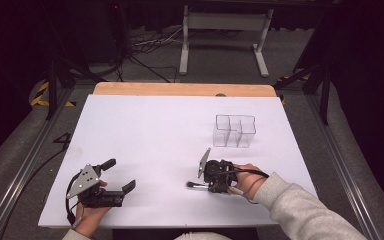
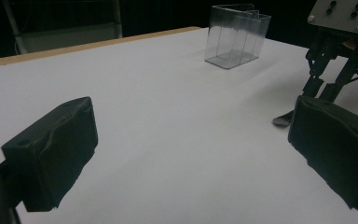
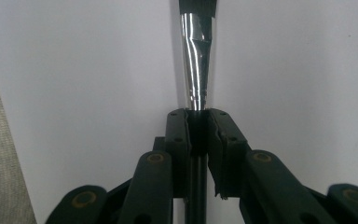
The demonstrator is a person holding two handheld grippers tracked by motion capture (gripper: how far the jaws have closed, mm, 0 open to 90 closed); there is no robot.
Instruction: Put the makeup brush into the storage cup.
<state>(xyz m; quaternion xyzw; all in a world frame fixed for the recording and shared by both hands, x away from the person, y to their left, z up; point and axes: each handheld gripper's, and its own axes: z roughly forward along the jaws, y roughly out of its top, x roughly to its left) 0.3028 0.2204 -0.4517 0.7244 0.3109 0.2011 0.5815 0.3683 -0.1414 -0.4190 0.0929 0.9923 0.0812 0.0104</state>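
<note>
We have the right hand-held gripper [image 1: 203, 184] closed on the brush [image 3: 196, 70], low and right of centre in the high view, its dark tip lying on the white counter [image 1: 150, 135]. In the right gripper view the jaws pinch the handle just behind the silver ferrule. Our left hand-held gripper [image 1: 118, 176] rests at lower left, jaws wide apart and empty. We judge the grasp step done; next probably comes a lift and a carry toward the clear box [image 1: 234, 131] at upper right, keeping the brush from slipping.
</note>
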